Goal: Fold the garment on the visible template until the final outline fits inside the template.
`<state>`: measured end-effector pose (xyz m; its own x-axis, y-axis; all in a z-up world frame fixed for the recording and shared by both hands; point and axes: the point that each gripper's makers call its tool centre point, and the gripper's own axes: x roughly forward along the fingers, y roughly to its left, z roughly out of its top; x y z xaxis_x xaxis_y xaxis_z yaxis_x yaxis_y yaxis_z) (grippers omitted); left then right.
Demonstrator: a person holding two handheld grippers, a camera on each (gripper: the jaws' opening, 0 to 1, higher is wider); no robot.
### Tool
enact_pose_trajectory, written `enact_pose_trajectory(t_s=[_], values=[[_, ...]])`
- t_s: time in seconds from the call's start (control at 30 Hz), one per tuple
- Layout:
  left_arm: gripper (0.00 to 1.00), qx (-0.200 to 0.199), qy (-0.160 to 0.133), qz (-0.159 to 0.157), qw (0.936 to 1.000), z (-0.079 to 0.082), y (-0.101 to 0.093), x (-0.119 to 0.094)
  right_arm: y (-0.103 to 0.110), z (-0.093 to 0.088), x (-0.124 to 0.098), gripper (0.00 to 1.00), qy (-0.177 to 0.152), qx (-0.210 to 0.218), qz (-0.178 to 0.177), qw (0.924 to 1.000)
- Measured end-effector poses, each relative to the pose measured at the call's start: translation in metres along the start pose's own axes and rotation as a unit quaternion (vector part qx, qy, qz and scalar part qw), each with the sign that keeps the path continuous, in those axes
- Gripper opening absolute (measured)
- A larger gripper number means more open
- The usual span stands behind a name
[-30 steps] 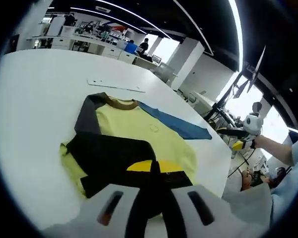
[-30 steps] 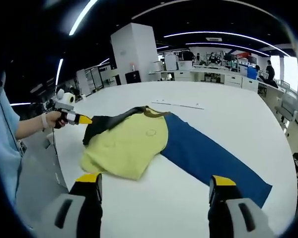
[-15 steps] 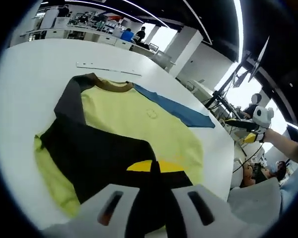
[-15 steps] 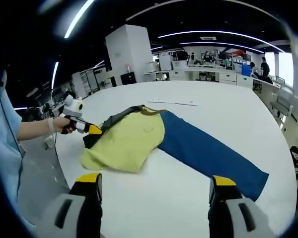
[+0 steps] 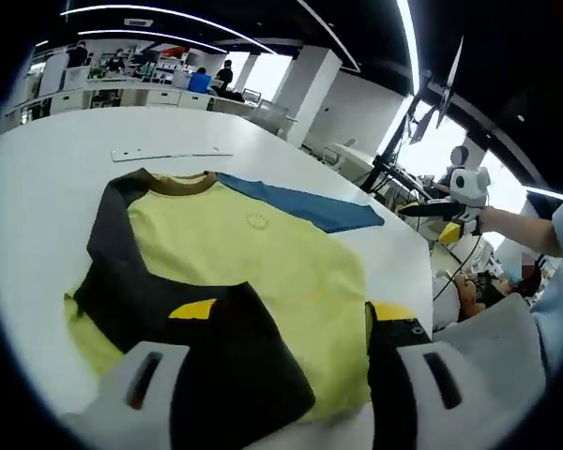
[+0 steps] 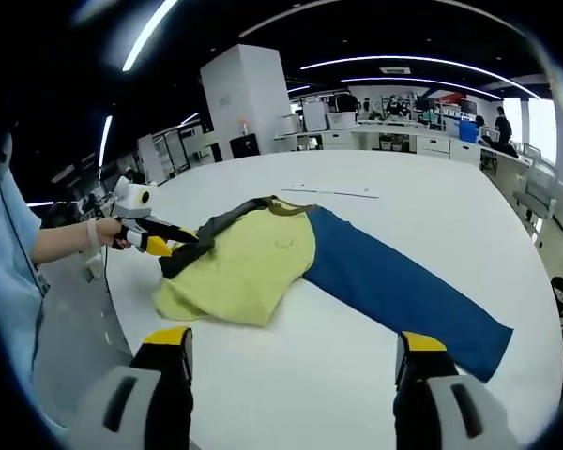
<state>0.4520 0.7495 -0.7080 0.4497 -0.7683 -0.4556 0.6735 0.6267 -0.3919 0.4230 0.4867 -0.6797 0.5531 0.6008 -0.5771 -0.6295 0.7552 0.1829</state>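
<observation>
In the right gripper view, a person's hand [image 6: 105,232] at the left edge holds the left gripper [image 6: 174,238], a slim tool with yellow-tipped jaws whose tips reach the dark folded sleeve of the garment [image 6: 263,262]. The garment is soft cloth: a pale yellow body, a brown ribbed collar, one black sleeve folded over the yellow, and one long blue sleeve [image 6: 403,291] spread flat to the right. It lies on a smooth white table [image 6: 432,211] with a rounded edge. Past the collar a thin pale strip [image 6: 330,192] lies flat on the table. The right gripper [image 6: 291,361] rises from the bottom of this view, its yellow-tipped jaws spread wide and holding nothing, short of the garment's near hem.

In the left gripper view, the left gripper's [image 5: 291,314] jaws stand wide apart with nothing clamped; the black sleeve [image 5: 202,337] lies under and between them, over the yellow body. At the right, the right gripper [image 5: 441,211] is held in a hand beyond the table's edge, well apart from the cloth.
</observation>
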Motion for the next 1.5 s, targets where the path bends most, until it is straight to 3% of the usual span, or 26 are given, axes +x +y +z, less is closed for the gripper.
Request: enact_pose_trajectory(t_s=[0.2,0.47,0.63,0.7,0.77,0.83,0.9,1.1,1.2,1.33,1.5], values=[[0.64,0.002,-0.006,0.012,0.9999,0.004,0.013,-0.024,0.001,0.002,0.001,0.90,-0.001,0.000,0.000,1.0000],[0.67,-0.012,-0.014,0.027,0.9995,0.006,0.030,-0.038,0.008,-0.001,0.002,0.89,0.004,0.000,0.005,1.0000],[0.63,-0.018,-0.012,0.036,0.9991,0.003,0.041,-0.042,0.007,0.000,0.000,0.89,0.003,0.002,0.004,1.0000],[0.62,-0.012,0.005,0.049,0.9987,-0.005,0.052,-0.042,0.006,-0.002,-0.001,0.89,0.005,0.002,0.003,1.0000],[0.58,-0.015,0.005,0.052,0.9985,-0.006,0.057,-0.042,0.005,-0.003,-0.002,0.89,0.007,0.002,0.001,1.0000],[0.52,-0.049,0.005,0.064,0.9967,-0.010,0.062,-0.044,0.005,-0.005,-0.003,0.89,0.006,0.006,0.001,1.0000],[0.46,-0.048,-0.001,0.064,0.9968,-0.012,0.064,-0.045,0.005,-0.006,-0.004,0.89,0.006,0.008,-0.001,0.9999],[0.41,-0.066,0.010,0.086,0.9940,-0.027,0.076,-0.044,0.007,-0.011,-0.005,0.88,0.007,0.016,-0.003,0.9998],[0.34,-0.087,0.009,0.088,0.9923,-0.031,0.077,-0.044,0.008,-0.013,-0.006,0.88,0.009,0.019,-0.004,0.9998],[0.33,-0.092,0.009,0.091,0.9916,-0.035,0.079,-0.043,0.008,-0.014,-0.007,0.88,0.008,0.021,-0.007,0.9997],[0.24,-0.108,0.005,0.084,0.9905,-0.036,0.078,-0.041,0.008,-0.015,-0.008,0.87,0.008,0.022,-0.009,0.9997]])
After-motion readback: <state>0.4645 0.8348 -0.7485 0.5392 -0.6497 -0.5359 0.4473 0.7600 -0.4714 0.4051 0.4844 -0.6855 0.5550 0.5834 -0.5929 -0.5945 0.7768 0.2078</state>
